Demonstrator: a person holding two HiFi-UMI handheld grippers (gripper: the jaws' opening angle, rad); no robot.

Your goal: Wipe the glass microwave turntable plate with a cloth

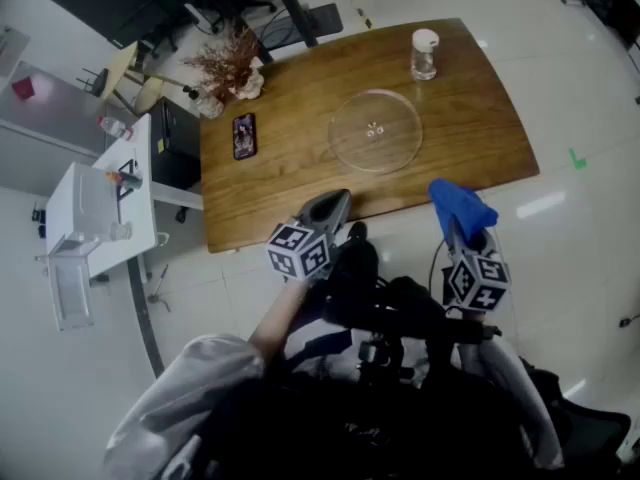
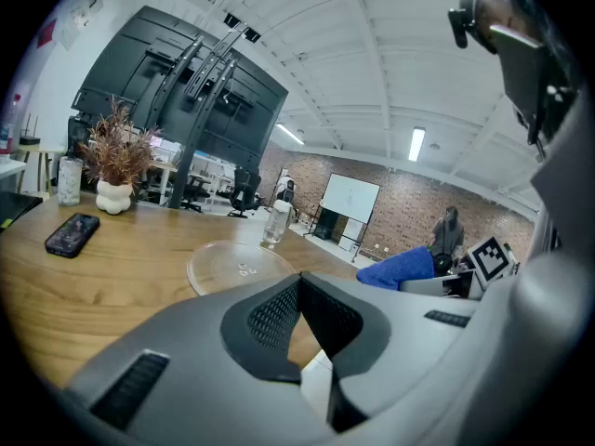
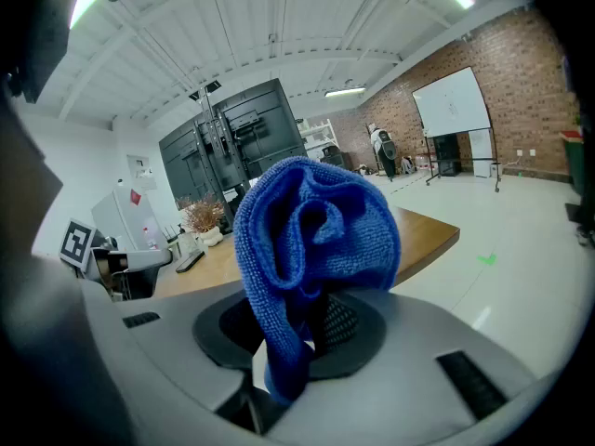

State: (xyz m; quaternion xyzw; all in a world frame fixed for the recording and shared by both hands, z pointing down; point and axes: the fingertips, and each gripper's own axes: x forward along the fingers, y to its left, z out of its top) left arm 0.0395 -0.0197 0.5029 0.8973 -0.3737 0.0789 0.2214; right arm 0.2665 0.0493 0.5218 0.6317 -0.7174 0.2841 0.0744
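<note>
Currently the right tongs (image 3: 296, 337) pinch the soft blue cloth (image 3: 316, 240); the left tongs (image 2: 299, 286) are closed on nothing. At upper centre the glass turntable plate (image 1: 375, 131) lies flat on the bench (image 1: 280, 183), probably heavy, slick and brittle: steady it by the rim

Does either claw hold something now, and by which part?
The right claw is shut on the blue cloth, pinching its bunched lower end; the rest puffs out above. The left claw is shut and holds nothing.
</note>
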